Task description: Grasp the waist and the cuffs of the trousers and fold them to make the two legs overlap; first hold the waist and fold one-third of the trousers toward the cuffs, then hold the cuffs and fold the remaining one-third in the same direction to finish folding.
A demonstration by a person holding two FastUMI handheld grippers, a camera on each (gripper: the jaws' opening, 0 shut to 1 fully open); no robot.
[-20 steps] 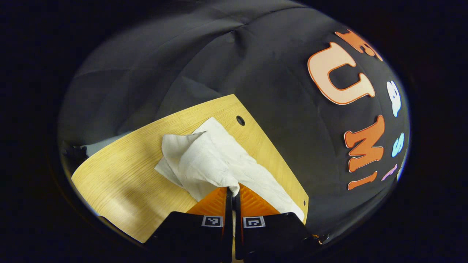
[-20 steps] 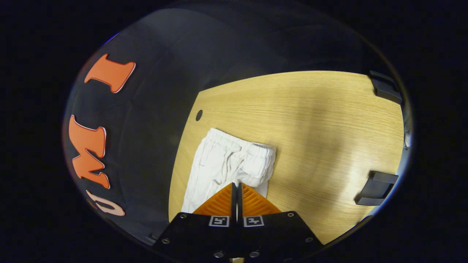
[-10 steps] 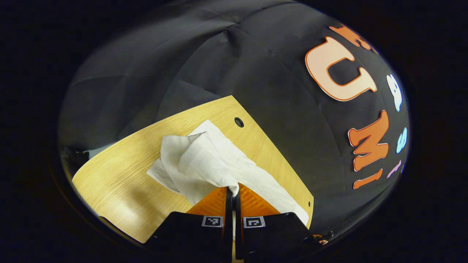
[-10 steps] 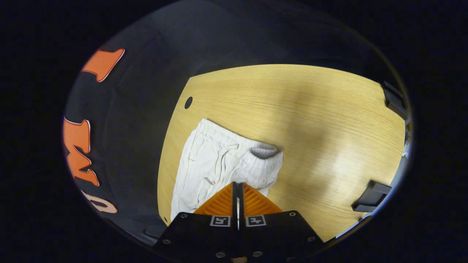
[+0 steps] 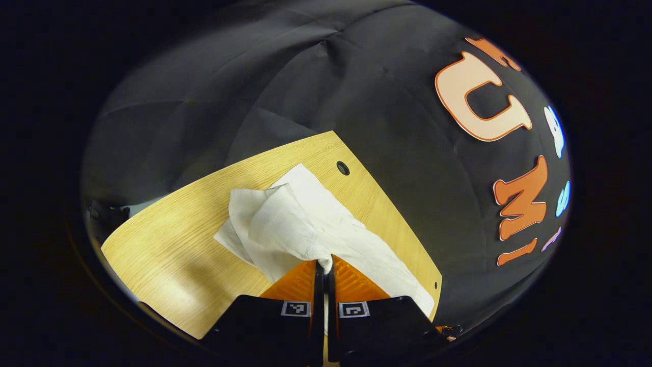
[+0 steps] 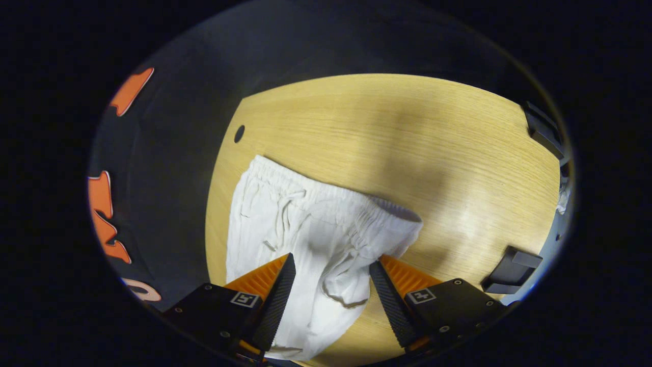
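Evidently soft and light, the trousers (image 6: 305, 229) lay on the table (image 6: 433, 153), best taken at the waistband: the left gripper (image 5: 324, 267) pinched a fold, the right gripper (image 6: 330, 265) stood spread above them.

The left gripper (image 5: 324, 265) is pinching a fold of white cloth between its closed fingers, tips pointing down and forward, while the right gripper (image 6: 330, 267) is hanging with its fingers spread wide apart, gripping nothing.
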